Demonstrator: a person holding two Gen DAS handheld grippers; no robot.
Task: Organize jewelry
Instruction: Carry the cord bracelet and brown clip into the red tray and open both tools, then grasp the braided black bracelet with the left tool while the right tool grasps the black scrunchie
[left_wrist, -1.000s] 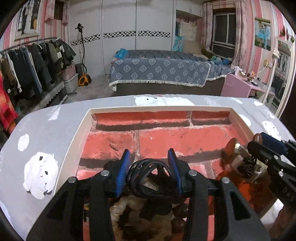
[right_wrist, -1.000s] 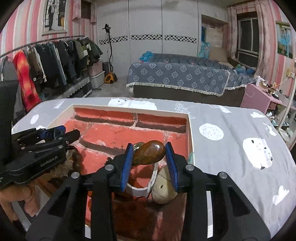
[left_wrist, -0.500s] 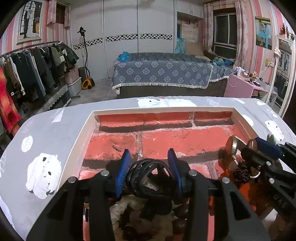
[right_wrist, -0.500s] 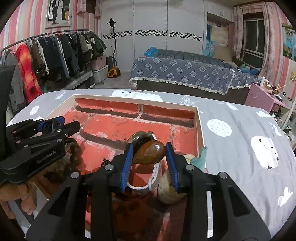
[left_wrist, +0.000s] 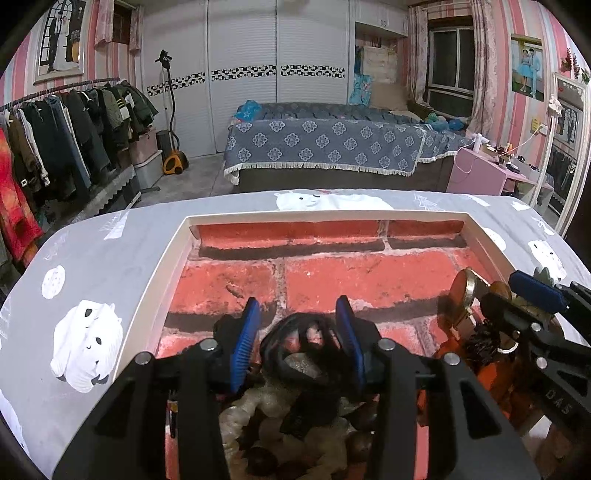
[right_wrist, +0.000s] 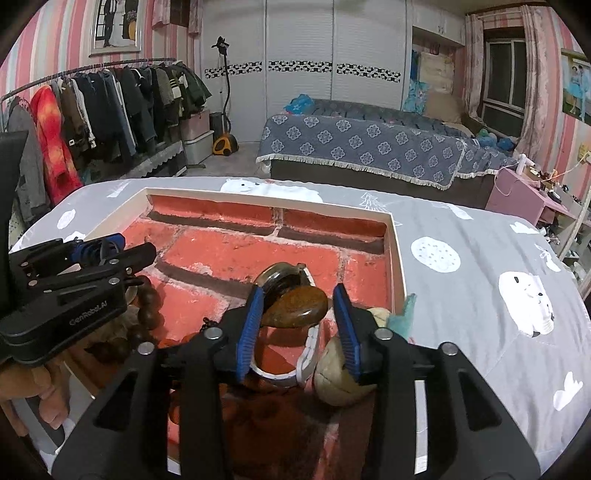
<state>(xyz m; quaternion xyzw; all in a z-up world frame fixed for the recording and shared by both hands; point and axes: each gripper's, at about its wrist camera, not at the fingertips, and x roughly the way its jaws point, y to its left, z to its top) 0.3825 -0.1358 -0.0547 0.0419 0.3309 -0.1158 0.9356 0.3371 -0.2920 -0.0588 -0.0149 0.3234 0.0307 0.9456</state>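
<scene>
In the left wrist view, my left gripper (left_wrist: 297, 341) stands partly open around a loop of black cord (left_wrist: 295, 332). The cord's right side lies against the right blue pad (left_wrist: 349, 343), while a gap shows between the cord and the left pad, so I cannot tell whether it is truly pinched. The cord is glossy, coiled in several strands, and rises from a heap of pale knobbly beads (left_wrist: 266, 406) and dark round beads (left_wrist: 354, 439) directly below the fingers. All of this lies in the near part of the tray (left_wrist: 177, 251), a white-rimmed box lined with a red brick print, resting on the grey bench (left_wrist: 110, 258) with white bear figures. At the right edge, my right gripper (left_wrist: 517, 299) reaches into the tray beside a round gold-rimmed watch (left_wrist: 461, 295).

In the right wrist view, my right gripper (right_wrist: 298, 314) has just been opening. A polished brown stone (right_wrist: 295, 306) sits between the blue pads: its left end touches the left pad, and a clear gap separates it from the right pad. Behind the stone the watch (right_wrist: 280, 277) stands on its white strap (right_wrist: 306, 358). A beige lump (right_wrist: 340, 376) lies under the right finger by the tray's right wall. My left gripper (right_wrist: 110, 254) is at the left, over dark wooden beads (right_wrist: 147, 310).
</scene>
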